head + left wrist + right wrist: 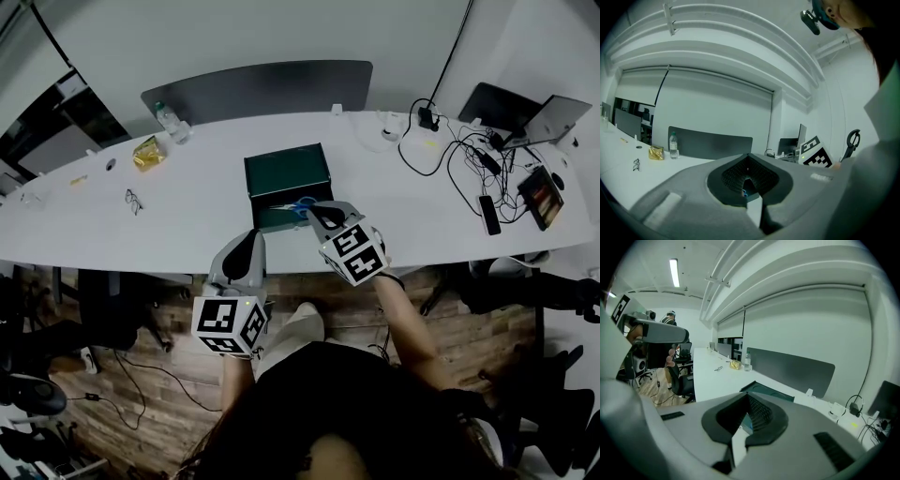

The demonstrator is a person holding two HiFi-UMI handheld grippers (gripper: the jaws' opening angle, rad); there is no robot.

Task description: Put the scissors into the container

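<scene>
A dark green open container point(281, 172) stands in the middle of the white table point(187, 216). The scissors point(300, 203), with blue handles, lie inside it along its near wall. My right gripper point(324, 215) hovers at the container's near right corner, just above the scissors, shut and holding nothing. In the right gripper view its jaws point(746, 417) meet, with the container point(769, 391) beyond them. My left gripper point(247, 247) hangs at the table's near edge, left of the container, shut and empty; a speck of blue shows past its jaws point(749, 180).
On the left of the table lie glasses point(133, 201), a yellow packet point(147, 153) and a water bottle point(170, 119). At the right are tangled cables point(459, 150), a phone point(488, 215) and a laptop point(551, 118). A grey divider panel point(258, 89) backs the table.
</scene>
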